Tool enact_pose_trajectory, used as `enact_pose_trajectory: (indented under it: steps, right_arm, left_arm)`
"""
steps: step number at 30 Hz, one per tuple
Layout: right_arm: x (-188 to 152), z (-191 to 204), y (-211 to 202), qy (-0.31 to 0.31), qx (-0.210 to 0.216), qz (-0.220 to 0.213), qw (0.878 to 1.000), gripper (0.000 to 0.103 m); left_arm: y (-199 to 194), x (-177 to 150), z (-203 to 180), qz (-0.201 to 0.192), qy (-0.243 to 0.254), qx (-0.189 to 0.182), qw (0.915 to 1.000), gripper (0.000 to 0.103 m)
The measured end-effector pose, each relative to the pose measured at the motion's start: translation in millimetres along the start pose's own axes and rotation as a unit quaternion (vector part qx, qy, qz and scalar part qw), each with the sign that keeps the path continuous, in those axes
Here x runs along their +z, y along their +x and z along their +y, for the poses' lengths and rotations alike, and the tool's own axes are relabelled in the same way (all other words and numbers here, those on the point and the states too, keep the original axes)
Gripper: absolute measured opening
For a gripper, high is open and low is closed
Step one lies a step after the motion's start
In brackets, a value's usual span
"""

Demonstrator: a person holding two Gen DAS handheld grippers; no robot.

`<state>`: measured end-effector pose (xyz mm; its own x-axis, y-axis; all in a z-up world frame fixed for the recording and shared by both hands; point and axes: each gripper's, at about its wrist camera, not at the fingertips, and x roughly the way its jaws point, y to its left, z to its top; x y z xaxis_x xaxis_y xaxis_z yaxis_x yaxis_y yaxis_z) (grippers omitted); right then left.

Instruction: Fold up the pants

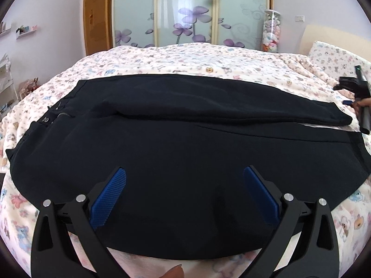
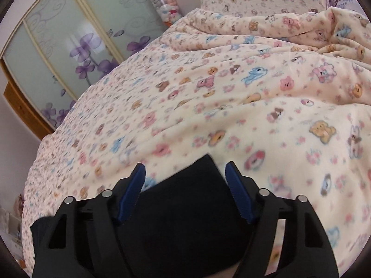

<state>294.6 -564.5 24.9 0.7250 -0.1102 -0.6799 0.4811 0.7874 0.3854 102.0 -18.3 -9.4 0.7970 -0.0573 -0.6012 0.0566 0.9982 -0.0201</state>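
Black pants [image 1: 185, 139] lie flat across bed [image 1: 185, 58], waist left; left gripper [image 1: 184, 176] hovers low over near leg, fingers wide apart; right gripper [image 2: 185, 173] tilted over hem corner, fingers apart, not clamping

Matt black cloth pants [image 1: 185, 143] on fleecy printed blanket [image 2: 231, 92].

Only marking: small white characters at the waistband of the black pants [image 1: 180, 139], too small and blurred to read. No legible text elsewhere.
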Motion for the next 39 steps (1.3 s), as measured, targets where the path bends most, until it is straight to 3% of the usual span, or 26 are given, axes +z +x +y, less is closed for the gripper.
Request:
enact_pose_trajectory:
  steps: [5,9,14,17,25,29,33,36,39]
  right_arm:
    - [3.4,-2.2,24.4,-0.008,-0.046,-0.001,0.999,0.064]
    - [-1.1,-7.2,44.8,-0.007,-0.051,0.016,0.999,0.056]
    - [-13.4,-4.0,46.5,-0.04,-0.052,0.012,0.998,0.017]
    - [-15.1,-2.8,27.1,-0.047,-0.028,-0.014,0.998,0.015]
    - [-35.3,-10.5,-65.7,-0.065,0.094,-0.092,0.989,0.013]
    - [-68.2,-27.4,-117.9,-0.066,0.166,-0.116,0.977,0.011]
    - [-120.7,-63.8,-164.0,-0.021,0.226,-0.116,0.967,0.009]
    - [-164.5,-86.9,-175.4,0.021,0.217,-0.085,0.972,0.009]
    - [-197.1,-96.4,-164.8,0.035,0.155,-0.02,0.987,0.009]
  left_arm:
    - [-0.5,-1.1,-7.2,-0.001,0.019,0.004,0.9998,0.101]
    - [0.1,-1.8,-9.9,0.001,0.025,-0.003,0.9997,0.101]
    - [2.5,-2.4,-11.3,0.009,0.026,-0.003,0.9996,0.101]
    - [3.3,-2.2,-10.6,0.01,0.024,-0.003,0.9997,0.101]
    - [0.3,-1.0,-8.4,0.003,0.016,-0.016,0.9997,0.101]
    - [-1.3,-0.2,-6.6,-0.002,0.01,-0.026,0.9996,0.101]
    - [-8.2,2.0,-2.6,-0.021,0.0,-0.024,0.9995,0.101]
    - [-14.0,4.4,1.6,-0.039,-0.012,-0.016,0.999,0.101]
    - [-19.9,6.2,5.7,-0.054,-0.029,-0.011,0.998,0.101]
